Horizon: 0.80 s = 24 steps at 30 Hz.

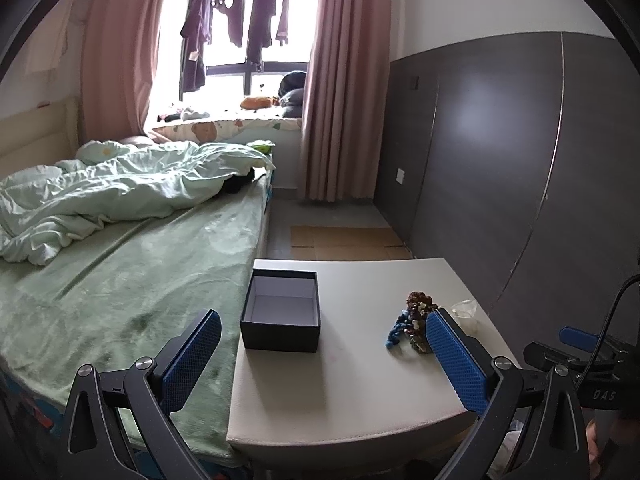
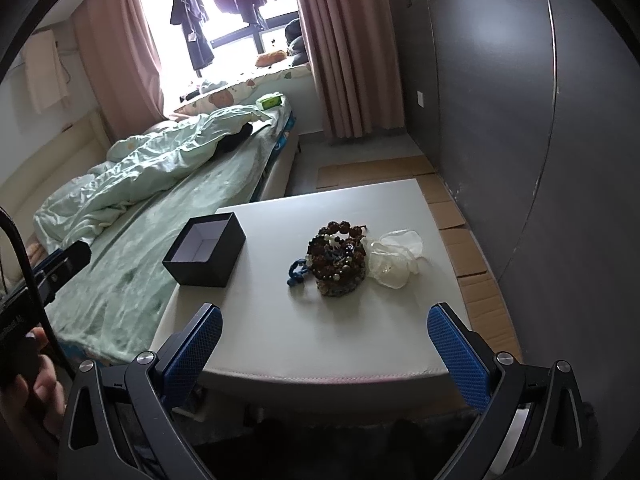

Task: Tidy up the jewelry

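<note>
Both of my grippers sit low at the near table edge, fingers spread wide, grasping nothing: left gripper [image 1: 322, 356], right gripper [image 2: 324, 350]. On the white table [image 2: 280, 320] I see a black box [image 2: 205, 249], lid off, at the bed side. Bead jewelry pile [image 2: 338, 258] lies mid-table, apart from the box, blue strand [image 2: 298, 271] trailing left, a clear pouch [image 2: 394, 258] touching its right side. Green bed [image 1: 120, 280] alongside.

From my left wrist view, the right finger [image 1: 456, 360] hides part of the bead pile [image 1: 416, 320]; single pieces I cannot separate. My hand [image 2: 36, 392] is cut off left of the jaws.
</note>
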Motion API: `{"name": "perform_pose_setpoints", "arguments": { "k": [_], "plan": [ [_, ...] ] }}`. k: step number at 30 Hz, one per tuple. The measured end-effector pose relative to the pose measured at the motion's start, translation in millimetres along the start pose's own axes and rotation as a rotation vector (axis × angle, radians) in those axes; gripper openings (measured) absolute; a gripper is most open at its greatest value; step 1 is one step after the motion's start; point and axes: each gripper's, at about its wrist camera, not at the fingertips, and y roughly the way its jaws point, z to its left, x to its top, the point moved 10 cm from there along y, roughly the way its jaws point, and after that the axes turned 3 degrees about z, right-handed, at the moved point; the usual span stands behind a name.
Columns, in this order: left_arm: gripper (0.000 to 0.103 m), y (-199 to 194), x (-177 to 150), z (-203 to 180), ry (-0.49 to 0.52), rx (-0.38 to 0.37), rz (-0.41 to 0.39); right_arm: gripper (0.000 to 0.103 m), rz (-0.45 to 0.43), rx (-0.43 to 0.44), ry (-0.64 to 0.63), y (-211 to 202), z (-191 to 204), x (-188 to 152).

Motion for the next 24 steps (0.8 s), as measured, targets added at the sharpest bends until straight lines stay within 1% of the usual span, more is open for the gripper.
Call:
{"name": "perform_pose_setpoints", "arguments": {
  "k": [16, 21, 24],
  "plan": [
    [0.102, 4.2, 3.1, -5.1, 0.008, -0.012, 0.001, 0.103, 0.007, -0.008, -0.009, 4.3, 2.1, 0.5],
    [0.102, 9.6, 5.6, -10.0, 0.012, -0.018, 0.005, 0.103, 0.008, -0.010, -0.002, 5.2, -4.8, 3.7],
    [0.102, 16.6, 7.3, -16.3, 0.020, -0.036, 0.019, 0.103, 0.011, 0.004, 0.016, 5.8, -11.3, 5.8]
  ]
}}
